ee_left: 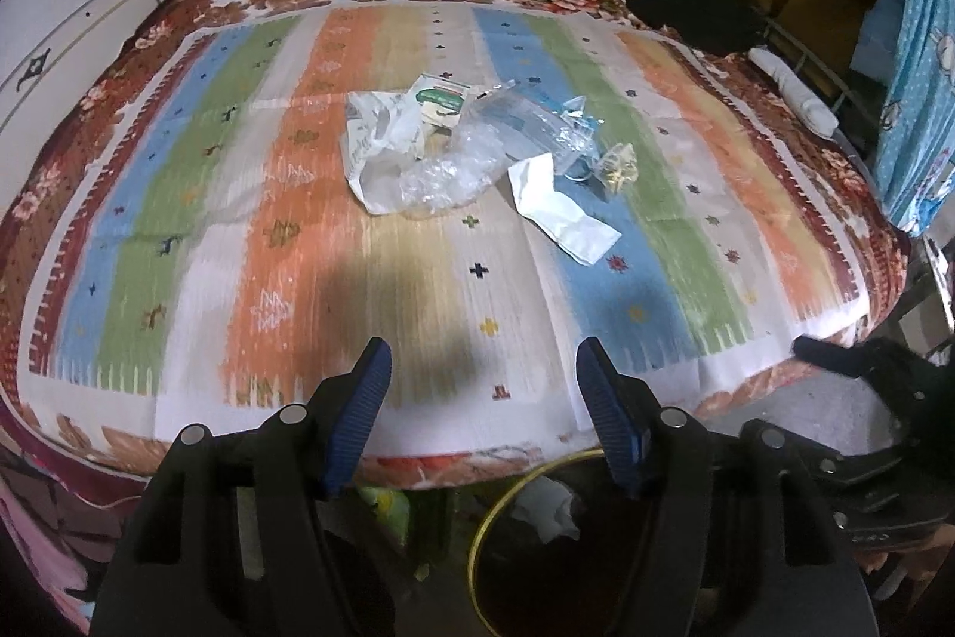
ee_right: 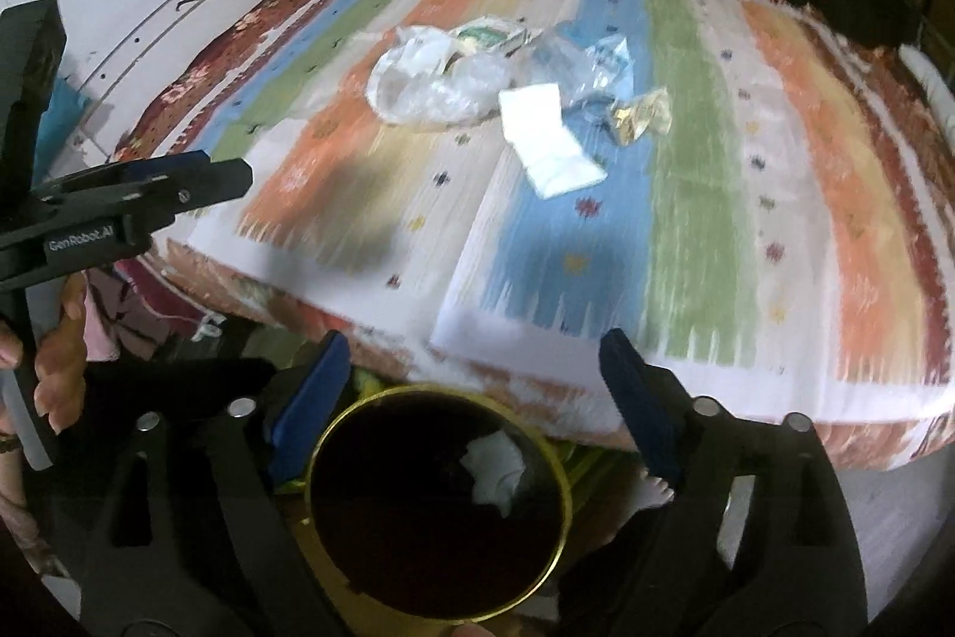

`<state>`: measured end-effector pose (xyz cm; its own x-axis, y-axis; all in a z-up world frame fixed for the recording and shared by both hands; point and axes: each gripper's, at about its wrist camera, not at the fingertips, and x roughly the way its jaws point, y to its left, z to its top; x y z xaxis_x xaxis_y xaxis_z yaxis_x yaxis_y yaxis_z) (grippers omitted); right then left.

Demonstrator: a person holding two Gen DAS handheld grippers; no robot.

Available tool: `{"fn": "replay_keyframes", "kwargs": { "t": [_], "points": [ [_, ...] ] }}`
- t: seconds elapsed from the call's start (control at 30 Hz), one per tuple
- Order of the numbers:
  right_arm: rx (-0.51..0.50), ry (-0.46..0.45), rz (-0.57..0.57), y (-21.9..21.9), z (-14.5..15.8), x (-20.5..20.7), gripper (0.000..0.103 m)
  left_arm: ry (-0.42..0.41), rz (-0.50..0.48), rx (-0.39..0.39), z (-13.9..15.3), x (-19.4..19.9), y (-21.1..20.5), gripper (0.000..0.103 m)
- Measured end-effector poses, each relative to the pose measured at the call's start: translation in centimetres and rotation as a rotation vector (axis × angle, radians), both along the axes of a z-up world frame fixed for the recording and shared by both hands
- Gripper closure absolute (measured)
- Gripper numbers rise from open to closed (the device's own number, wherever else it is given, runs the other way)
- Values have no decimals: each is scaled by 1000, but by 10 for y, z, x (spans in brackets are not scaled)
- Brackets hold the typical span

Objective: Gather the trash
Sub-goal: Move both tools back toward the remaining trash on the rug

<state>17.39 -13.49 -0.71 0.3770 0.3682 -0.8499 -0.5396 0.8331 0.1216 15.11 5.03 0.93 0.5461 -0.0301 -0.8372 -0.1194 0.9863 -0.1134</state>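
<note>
A pile of trash lies mid-bed on a striped cloth [ee_left: 179, 195]: a white plastic bag [ee_left: 382, 141], clear crumpled plastic [ee_left: 453, 165], a folded white paper [ee_left: 561, 207], a gold wrapper [ee_left: 621, 165] and a green-printed packet [ee_left: 441, 97]. The paper [ee_right: 546, 141] and gold wrapper [ee_right: 641, 117] also show in the right wrist view. A dark bin with a yellow rim [ee_right: 561, 464] stands below the bed's near edge and holds a white crumpled piece [ee_right: 495, 464]. My left gripper [ee_left: 483, 356] is open and empty above the bed's near edge. My right gripper [ee_right: 474, 350] is open and empty over the bin.
A black cloth [ee_left: 692, 16] lies at the bed's far right corner. A blue patterned fabric [ee_left: 919, 99] hangs at the right. A white wall runs behind the bed. The left gripper's body [ee_right: 119, 213] shows at the left of the right wrist view.
</note>
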Motion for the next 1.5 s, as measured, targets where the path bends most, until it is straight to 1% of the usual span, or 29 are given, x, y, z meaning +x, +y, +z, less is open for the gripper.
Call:
{"fn": "replay_keyframes", "kwargs": {
  "t": [0.1,0.23,0.3,0.4,0.53,0.63,0.7,0.77,0.8,0.87,0.93,1.07,1.13,1.2,1.27,1.33,1.43,1.5],
  "points": [
    [-16,-6,5,5,-1,14,18,-4,11,77,-1,11,-1,38],
    [-37,7,3,12,-7,34,18,2,6,77,-4,26,2,38],
    [-23,7,5,16,-8,41,18,10,19,59,-6,32,7,38],
    [-13,3,7,23,-8,52,14,13,40,13,-8,42,16,36],
    [-31,16,1,30,-16,68,14,27,63,-14,-17,60,29,35],
    [-28,37,-17,33,-23,83,14,39,92,-57,-25,74,43,35],
    [-26,44,-25,34,-28,92,13,48,104,-93,-32,82,51,33],
    [-31,45,-35,35,-32,100,10,51,110,-119,-37,89,57,28],
    [-35,50,-38,35,-35,104,10,52,109,-126,-39,92,58,28],
    [-26,78,-52,35,-41,115,10,49,99,-128,-42,99,58,25],
    [-11,98,-68,33,-45,124,10,42,85,-111,-43,105,56,22],
    [-22,107,-90,35,-54,139,9,44,57,-90,-48,122,54,20],
    [-39,109,-94,36,-61,145,9,51,55,-97,-52,130,55,19],
    [-47,131,-88,39,-69,150,9,59,54,-109,-59,137,57,19],
    [-53,147,-82,40,-75,155,9,74,46,-130,-66,144,60,18],
    [-61,150,-81,42,-78,160,9,101,17,-161,-76,152,62,17],
    [-69,147,-85,45,-82,171,9,120,-7,-133,-86,160,62,17],
    [-64,154,-88,47,-86,179,9,131,-11,-135,-91,164,65,17]
  ]
}}
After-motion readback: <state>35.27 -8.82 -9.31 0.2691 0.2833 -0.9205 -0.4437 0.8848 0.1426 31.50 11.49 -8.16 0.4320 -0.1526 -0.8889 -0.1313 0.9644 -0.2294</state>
